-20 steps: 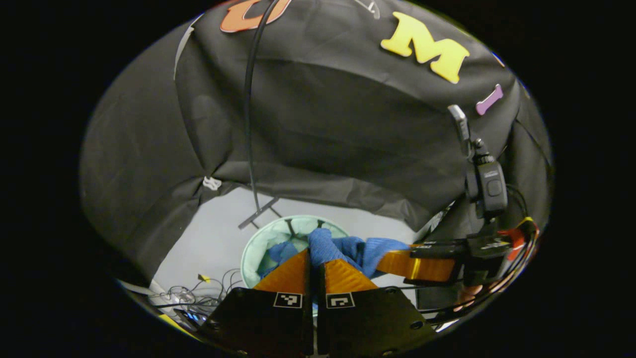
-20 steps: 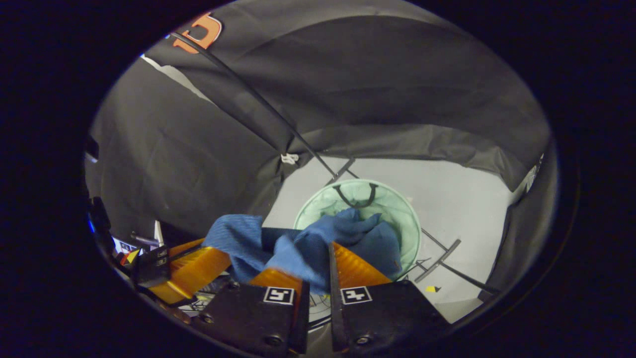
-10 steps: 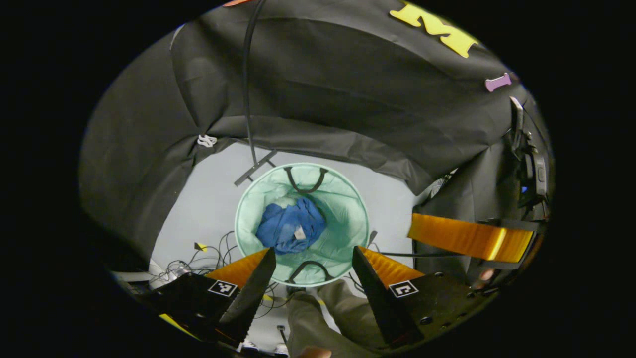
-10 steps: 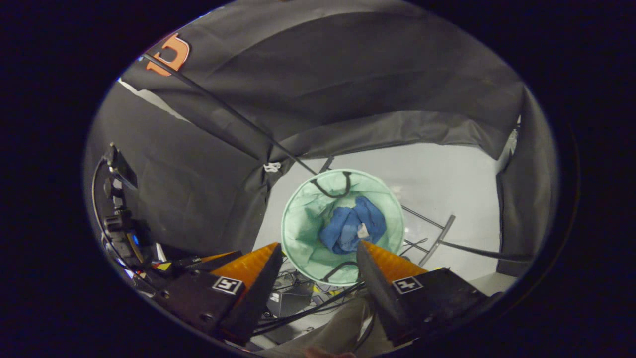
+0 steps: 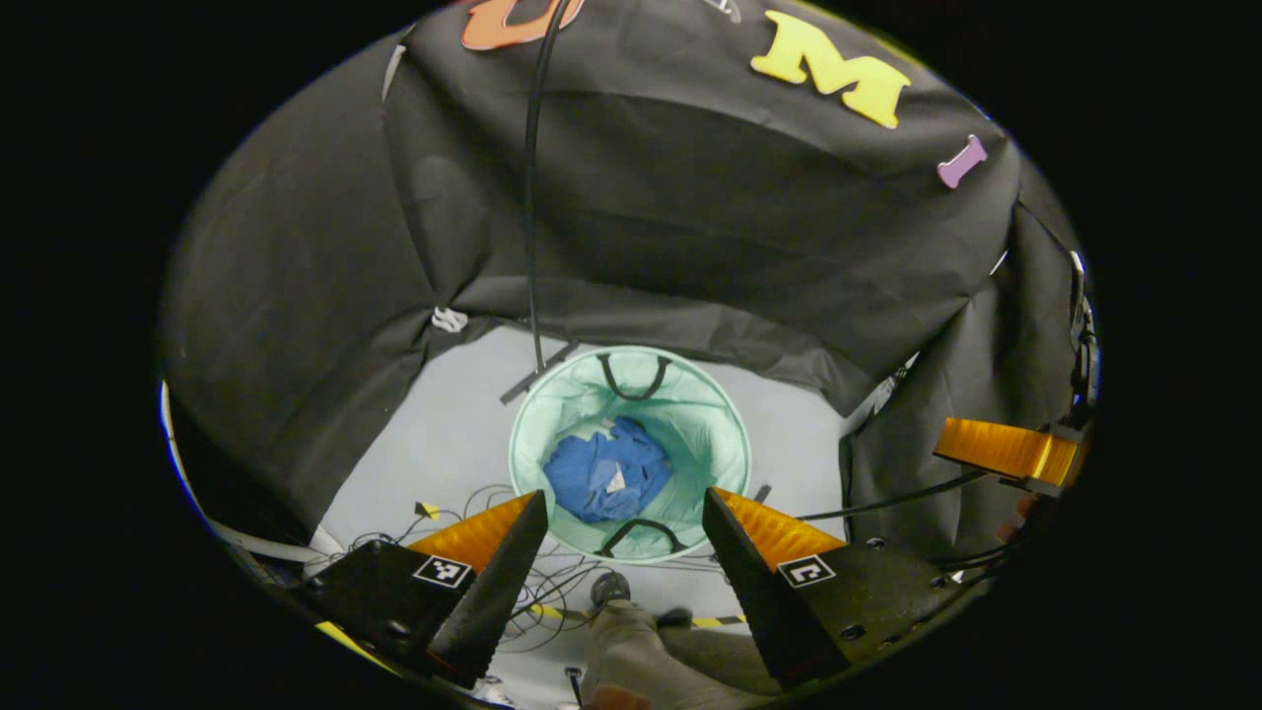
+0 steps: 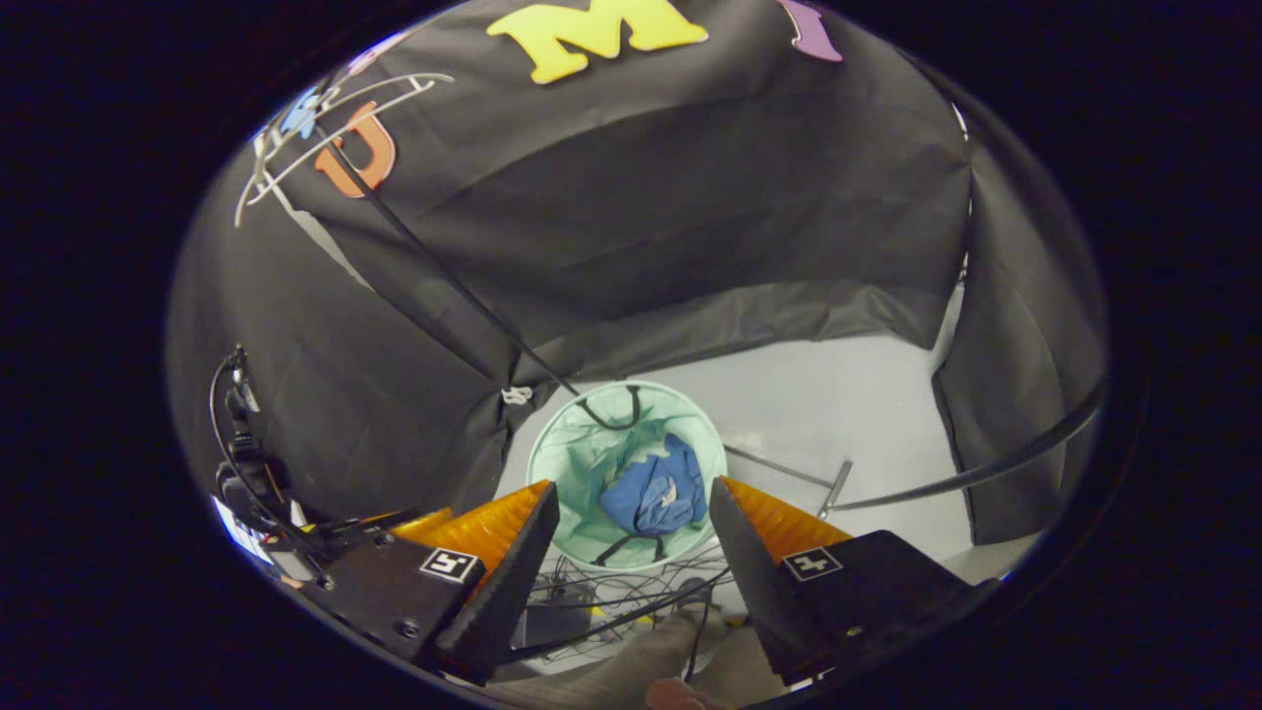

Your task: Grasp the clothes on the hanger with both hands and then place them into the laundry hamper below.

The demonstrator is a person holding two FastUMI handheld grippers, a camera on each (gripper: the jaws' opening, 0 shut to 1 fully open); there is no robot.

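The blue garment (image 5: 607, 480) lies crumpled inside the green mesh hamper (image 5: 710, 424) on the floor, well below my left claw (image 5: 623, 513); both my claws, right claw (image 6: 631, 503) too, gape empty; cables (image 5: 463, 513) trail beside the hamper.

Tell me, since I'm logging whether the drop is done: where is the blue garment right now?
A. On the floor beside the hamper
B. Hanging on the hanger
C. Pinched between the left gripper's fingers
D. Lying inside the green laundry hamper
D: the blue garment lies bunched inside the green laundry hamper, and the left gripper and right gripper both stand open above it, holding nothing.
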